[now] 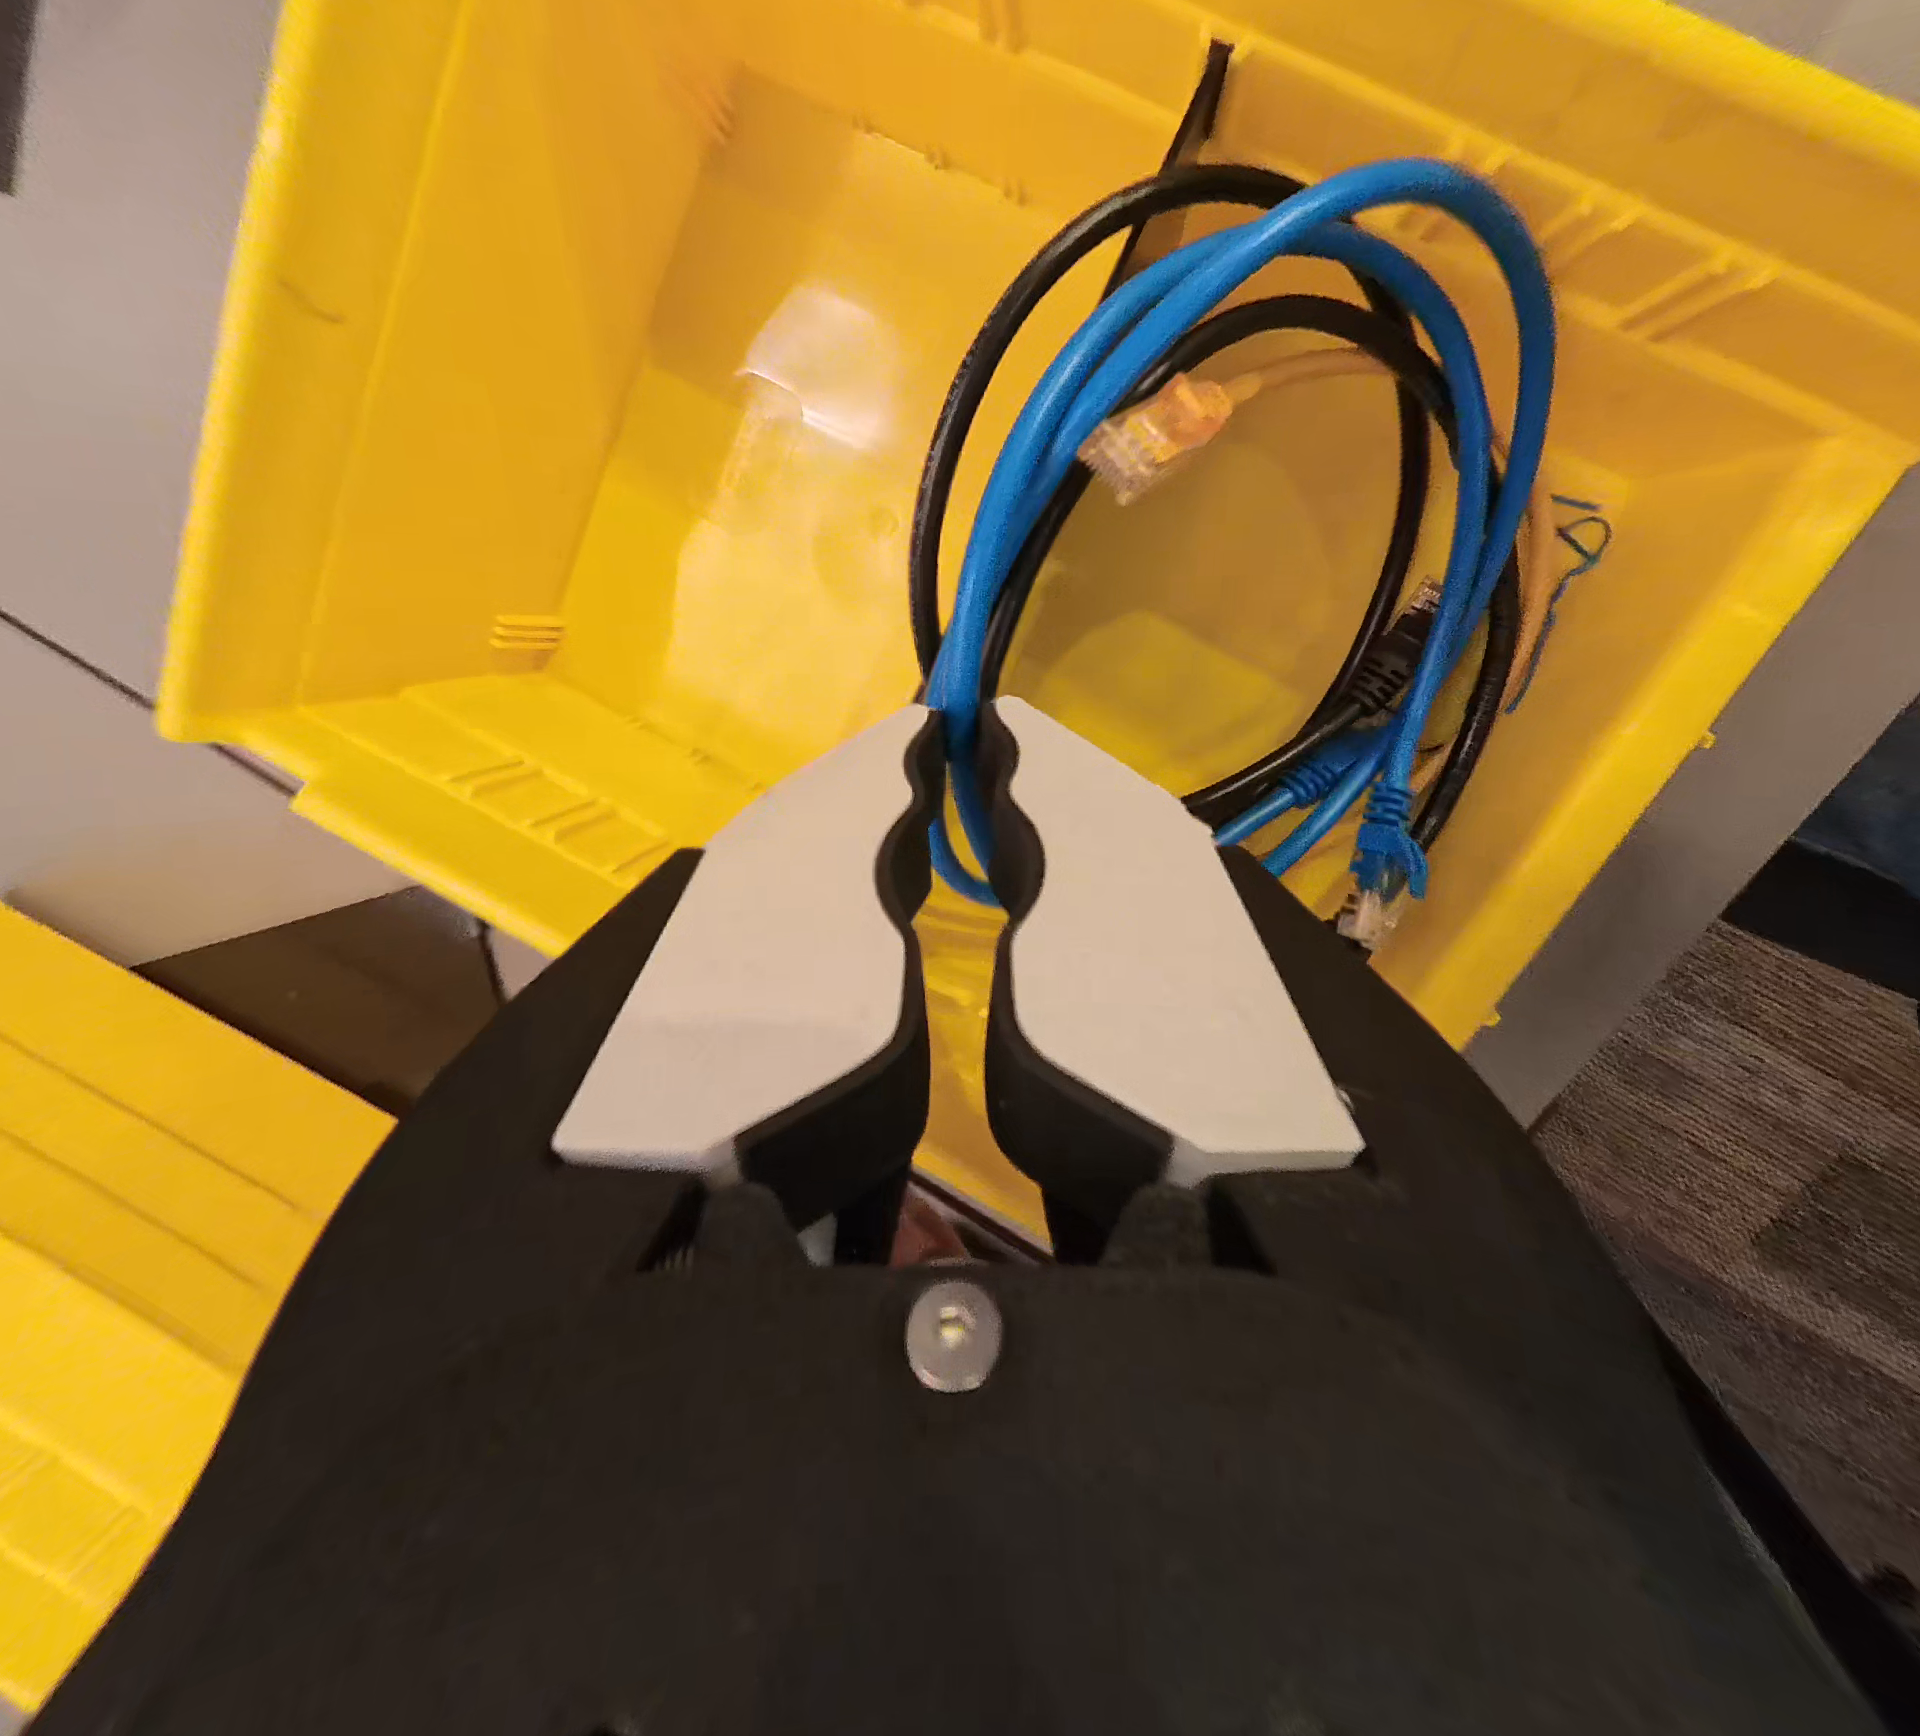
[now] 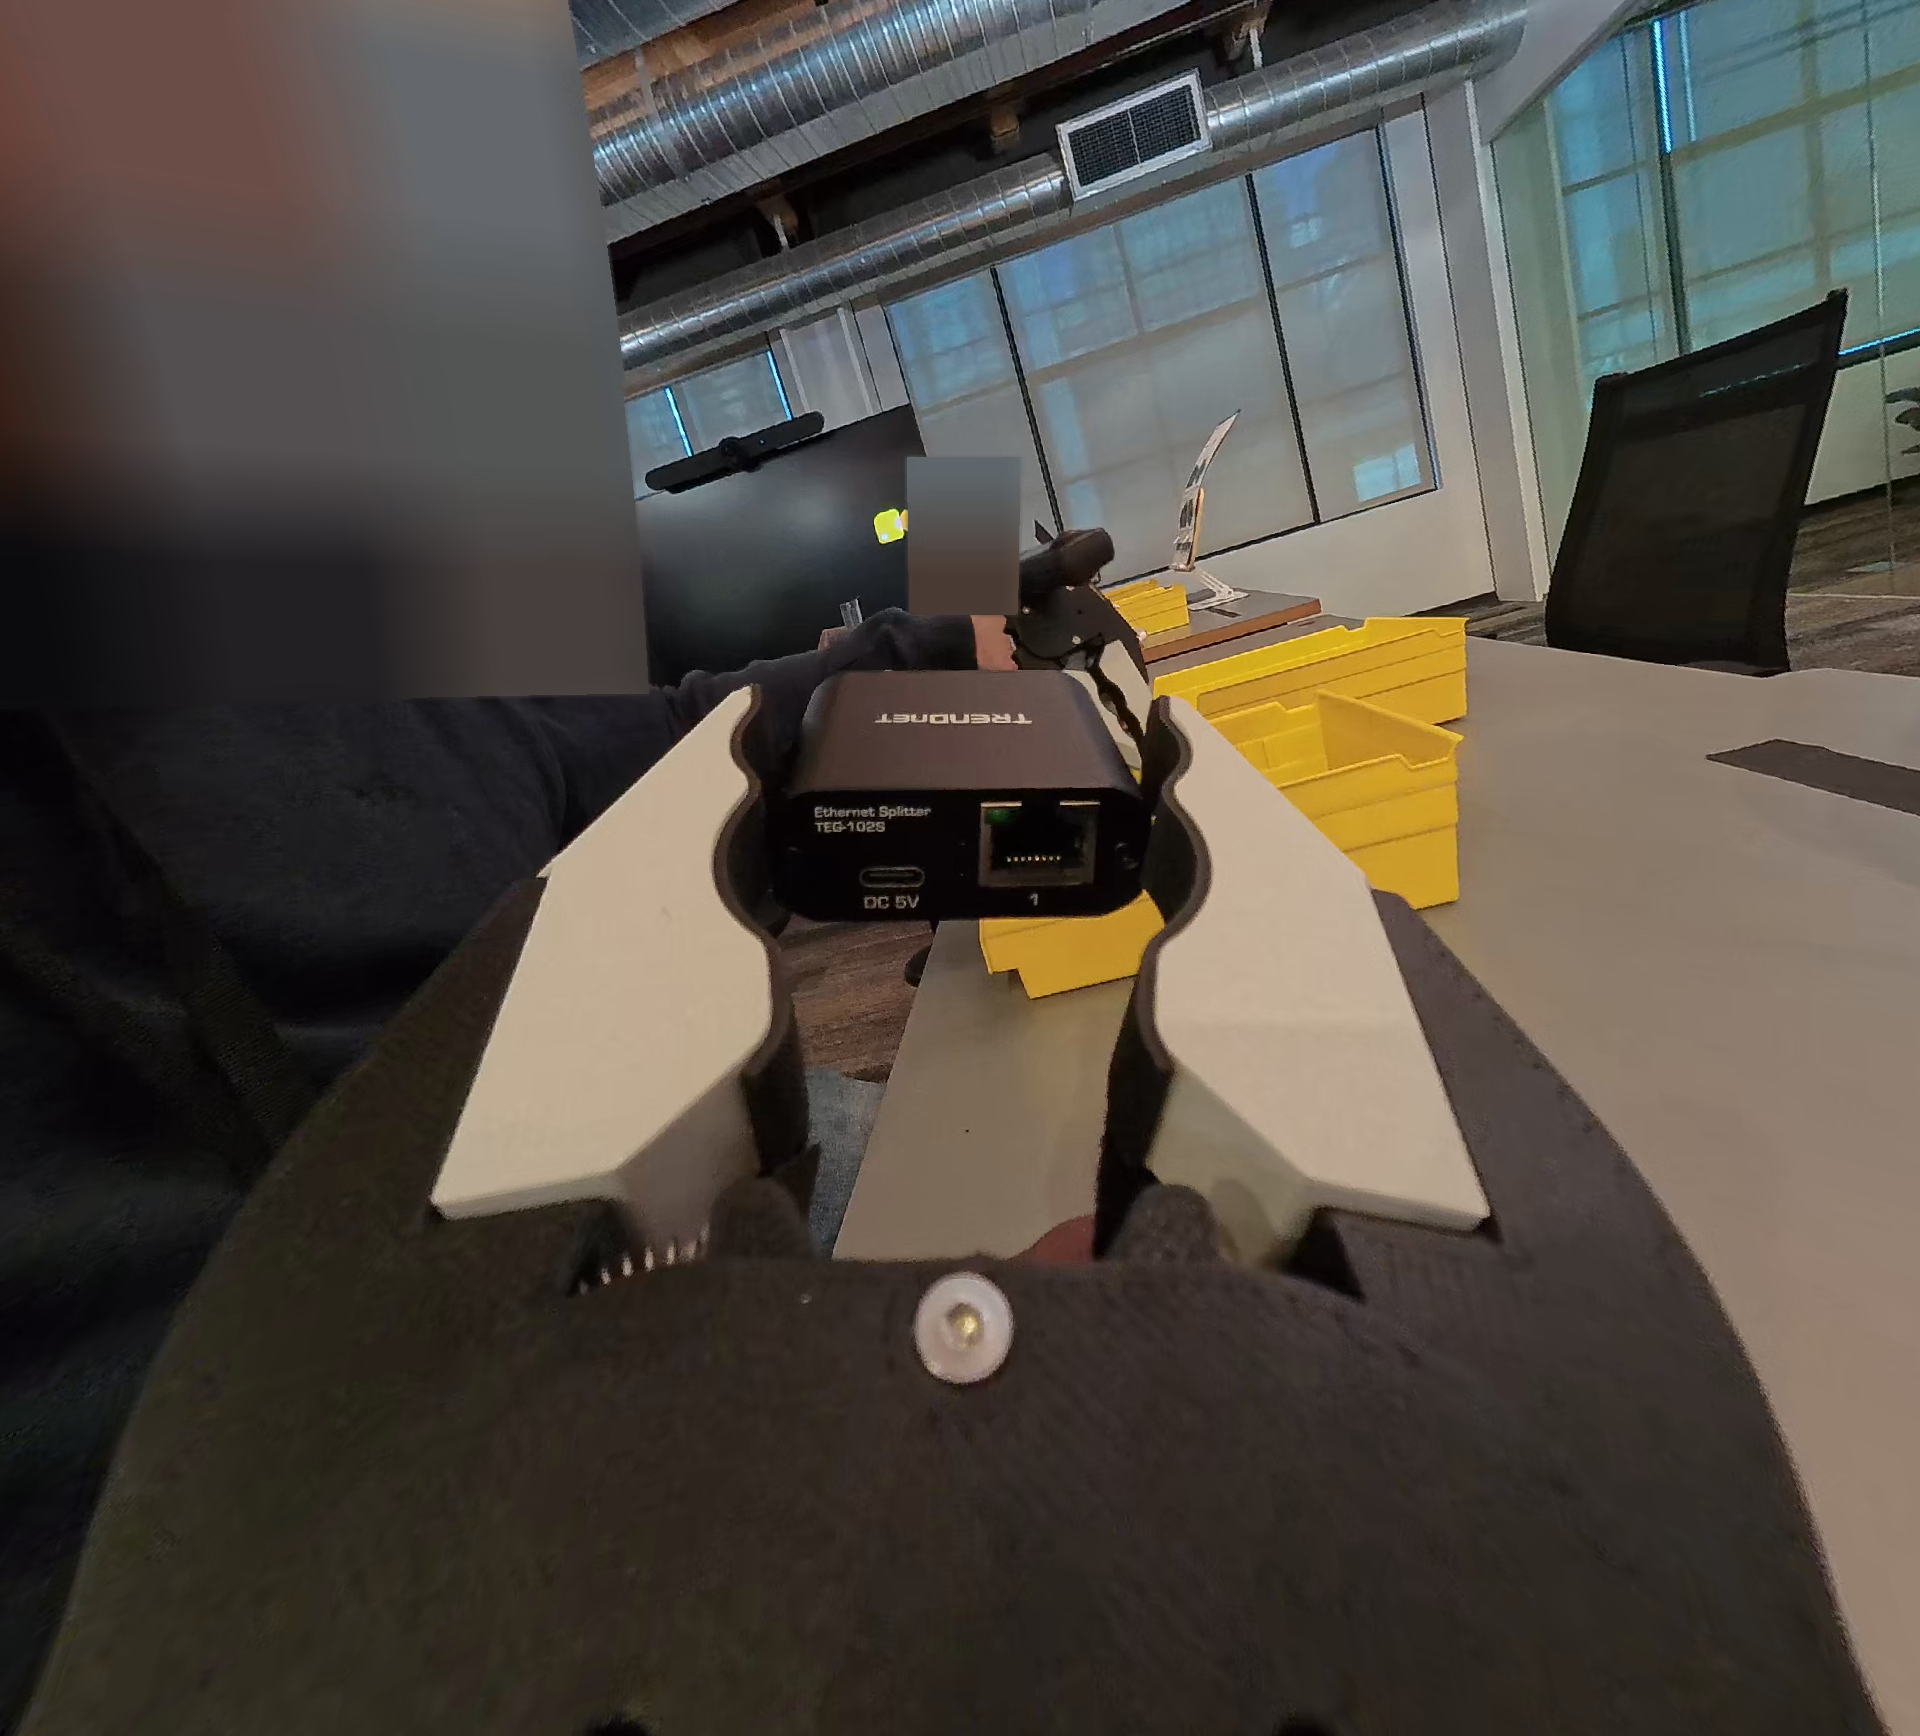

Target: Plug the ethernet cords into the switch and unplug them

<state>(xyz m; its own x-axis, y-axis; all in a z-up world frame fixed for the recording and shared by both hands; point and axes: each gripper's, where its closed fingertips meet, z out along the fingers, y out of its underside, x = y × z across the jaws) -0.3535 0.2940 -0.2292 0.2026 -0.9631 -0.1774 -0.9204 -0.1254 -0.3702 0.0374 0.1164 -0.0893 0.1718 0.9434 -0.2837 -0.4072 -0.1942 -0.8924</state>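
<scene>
The big yellow bin (image 1: 644, 398) fills most of the left wrist view, tipped across the upper half of the frame, with the pale grey table (image 2: 1621, 959) under and around it. In the right wrist view that table runs off to the right edge, carrying a row of smaller yellow trays (image 2: 1351, 751) at centre right, and a black chair (image 2: 1694, 502) stands at the far right.

My left tool (image 1: 961, 782) sits at lower centre of its frame, nearly closed and pinching a loop of the blue ethernet cord (image 1: 1226, 304). Its coils hang tangled with a black cord (image 1: 940, 481) over the bin's right half, and an orange-booted plug (image 1: 1148, 429) shows through the loops, just right of centre.

My right tool (image 2: 961, 813) holds the black switch (image 2: 956, 798) at the centre of its frame, jaws partly open and clamped on the box's two sides. Its port face is turned towards the camera, with one open socket (image 2: 1039, 850) on the right of that face; nothing is plugged in.

I judge this the fetching step: cords lifted, no plug yet in hand. My grip is on the cable's middle, not its end, so next I'd need to free one cord from the tangle, take it close behind a plug such as the blue plug (image 1: 1382, 855) dangling at lower right, and line it up with the socket
</scene>
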